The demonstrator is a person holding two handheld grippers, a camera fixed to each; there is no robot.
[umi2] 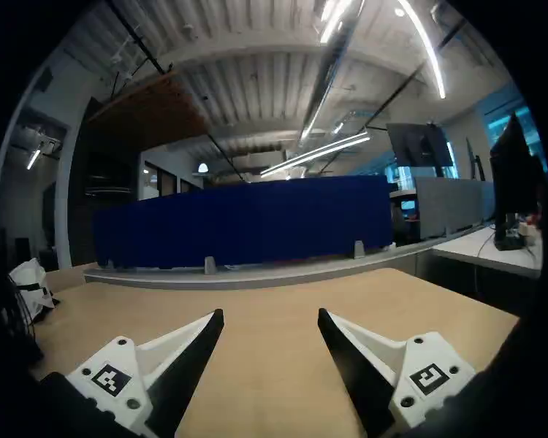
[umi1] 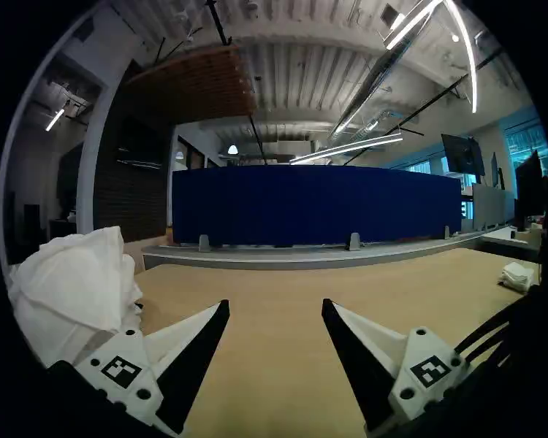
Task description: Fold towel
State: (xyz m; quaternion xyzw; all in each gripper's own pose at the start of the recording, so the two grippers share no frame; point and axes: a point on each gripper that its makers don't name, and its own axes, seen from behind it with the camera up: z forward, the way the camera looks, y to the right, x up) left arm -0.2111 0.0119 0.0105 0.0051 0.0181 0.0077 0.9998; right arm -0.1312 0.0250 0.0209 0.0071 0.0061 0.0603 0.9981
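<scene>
On the smooth pale wooden table (umi1: 274, 350), a crumpled white towel (umi1: 73, 288) sits heaped just beside the left gripper (umi1: 275, 301), whose wedge-shaped fingers stand apart, empty; the right gripper (umi2: 270, 311) is likewise spread over the tabletop.

Towel (umi1: 73, 292) on table (umi1: 420, 285), left of tool (umi1: 275, 302)

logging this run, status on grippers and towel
Left gripper open, empty. Right gripper open, empty. White towel bunched beside left gripper, untouched. No obstruction seen.
</scene>
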